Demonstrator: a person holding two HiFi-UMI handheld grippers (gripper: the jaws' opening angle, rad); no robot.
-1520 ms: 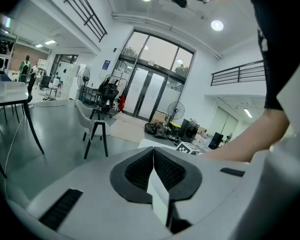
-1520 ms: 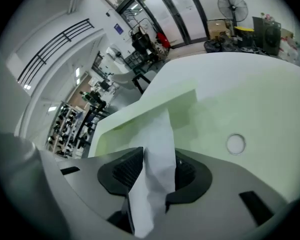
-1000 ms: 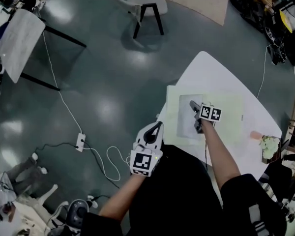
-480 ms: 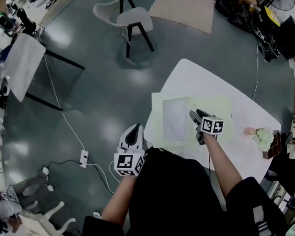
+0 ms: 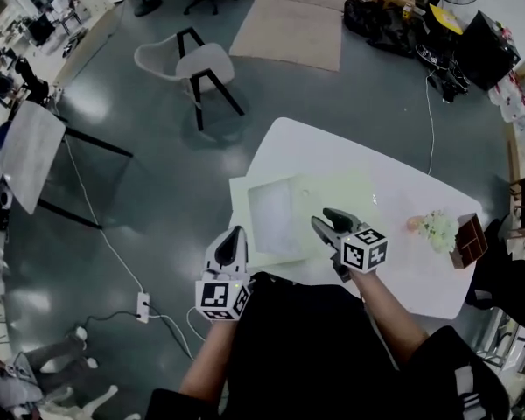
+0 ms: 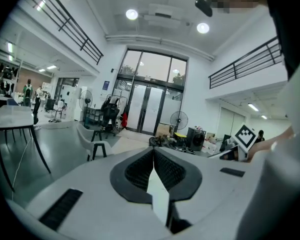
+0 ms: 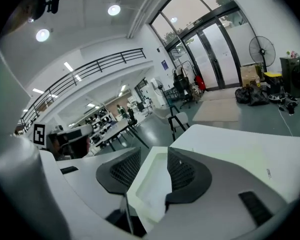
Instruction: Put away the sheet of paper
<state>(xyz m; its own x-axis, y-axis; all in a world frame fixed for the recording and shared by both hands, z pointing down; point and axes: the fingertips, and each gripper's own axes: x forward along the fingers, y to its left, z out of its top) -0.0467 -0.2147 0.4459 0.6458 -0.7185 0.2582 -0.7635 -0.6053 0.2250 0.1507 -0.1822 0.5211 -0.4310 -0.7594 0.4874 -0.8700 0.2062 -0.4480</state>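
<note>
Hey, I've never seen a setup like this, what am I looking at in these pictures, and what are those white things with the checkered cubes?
No robot here: a person holds a two-jaw gripper in each hand, and the marker cubes are part of those grippers. The top-down picture comes from a camera on the person's head; the other two come from cameras riding on each gripper, looking along its jaws. The left gripper is shut and empty. The right gripper holds nothing; its jaws have just closed slightly but stand apart. In front of them is a white table, where a white sheet of paper lies on a pale green mat. Flowers and a brown box sit near its right end.
</note>
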